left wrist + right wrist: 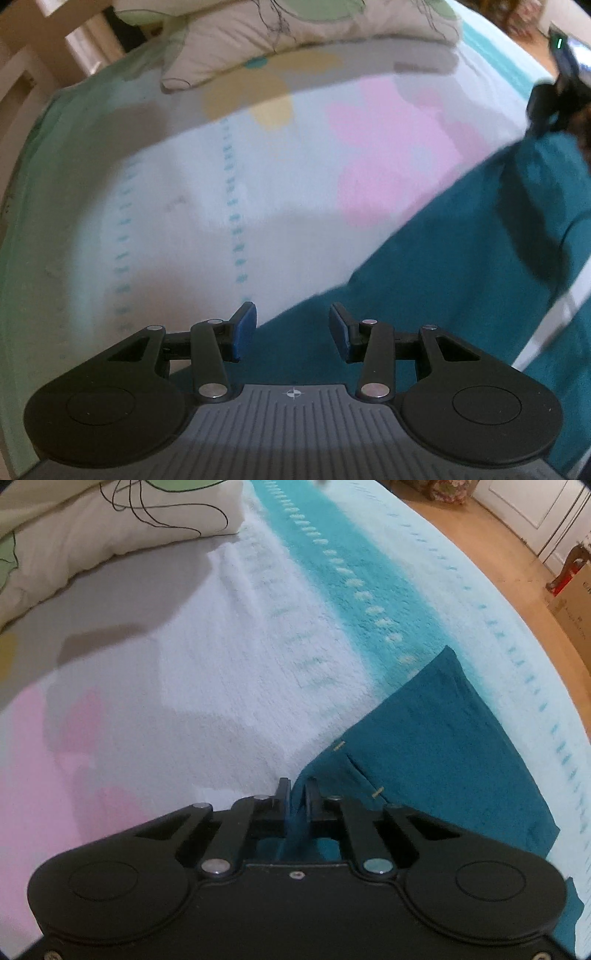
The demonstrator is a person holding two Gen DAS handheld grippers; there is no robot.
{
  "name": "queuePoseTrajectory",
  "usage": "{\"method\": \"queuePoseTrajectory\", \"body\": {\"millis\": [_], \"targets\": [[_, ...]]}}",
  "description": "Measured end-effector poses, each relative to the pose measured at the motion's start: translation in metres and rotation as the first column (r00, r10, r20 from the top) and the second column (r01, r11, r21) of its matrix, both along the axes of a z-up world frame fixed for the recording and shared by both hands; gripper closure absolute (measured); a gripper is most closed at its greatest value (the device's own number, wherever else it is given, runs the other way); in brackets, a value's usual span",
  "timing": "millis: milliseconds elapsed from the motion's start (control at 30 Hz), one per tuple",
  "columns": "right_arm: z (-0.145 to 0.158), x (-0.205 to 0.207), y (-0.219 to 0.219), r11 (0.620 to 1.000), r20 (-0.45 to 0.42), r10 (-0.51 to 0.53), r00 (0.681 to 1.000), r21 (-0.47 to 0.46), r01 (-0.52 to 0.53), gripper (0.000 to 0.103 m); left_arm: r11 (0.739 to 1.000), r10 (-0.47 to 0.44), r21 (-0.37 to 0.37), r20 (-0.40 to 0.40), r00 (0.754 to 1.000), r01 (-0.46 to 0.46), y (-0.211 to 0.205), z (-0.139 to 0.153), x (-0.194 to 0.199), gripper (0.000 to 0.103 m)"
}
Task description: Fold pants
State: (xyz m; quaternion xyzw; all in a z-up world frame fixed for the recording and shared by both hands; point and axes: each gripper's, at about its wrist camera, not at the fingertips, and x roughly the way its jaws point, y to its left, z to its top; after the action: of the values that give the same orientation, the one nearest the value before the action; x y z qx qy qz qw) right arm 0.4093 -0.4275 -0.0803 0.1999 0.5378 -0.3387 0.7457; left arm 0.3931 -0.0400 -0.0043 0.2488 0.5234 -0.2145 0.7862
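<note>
The teal pants (443,266) lie spread on the bed, running from the lower middle to the right in the left wrist view. My left gripper (292,330) is open and empty, just above the pants' near edge. In the right wrist view my right gripper (298,794) is shut on a pinched fold of the teal pants (436,746), whose pocket corner lies flat ahead to the right. The right gripper also shows far right in the left wrist view (550,103), at the pants' far end.
The bed cover (184,206) is white with pink, yellow and teal patches. A floral pillow (295,33) lies at the head of the bed, also in the right wrist view (92,528). A wooden floor (517,565) and a cardboard box (576,602) are beyond the bed's right edge.
</note>
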Motion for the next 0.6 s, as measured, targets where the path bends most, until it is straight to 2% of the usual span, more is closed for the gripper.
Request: {"method": "queuePoseTrajectory", "body": {"millis": [233,367,500,600], "targets": [[0.037,-0.055,0.001,0.999,0.095,0.008,0.995,0.036,-0.011,0.096,0.983,-0.110,-0.135,0.097,0.989,0.122,0.026,-0.028,-0.006,0.060],[0.052,-0.091,0.005,0.999,0.131,0.007,0.991,0.031,-0.012,0.096,0.970,-0.202,-0.109,0.155,0.967,0.219,0.021,-0.044,-0.015,0.060],[0.054,-0.114,0.012,0.999,0.137,-0.022,0.990,0.036,0.017,0.096,0.952,-0.278,-0.094,0.129,0.952,0.291,0.021,-0.051,-0.020,0.060],[0.052,-0.120,0.017,0.999,0.138,-0.027,0.990,0.035,0.023,0.096,0.941,-0.313,-0.085,0.150,0.938,0.327,0.026,-0.050,-0.027,0.060]]}}
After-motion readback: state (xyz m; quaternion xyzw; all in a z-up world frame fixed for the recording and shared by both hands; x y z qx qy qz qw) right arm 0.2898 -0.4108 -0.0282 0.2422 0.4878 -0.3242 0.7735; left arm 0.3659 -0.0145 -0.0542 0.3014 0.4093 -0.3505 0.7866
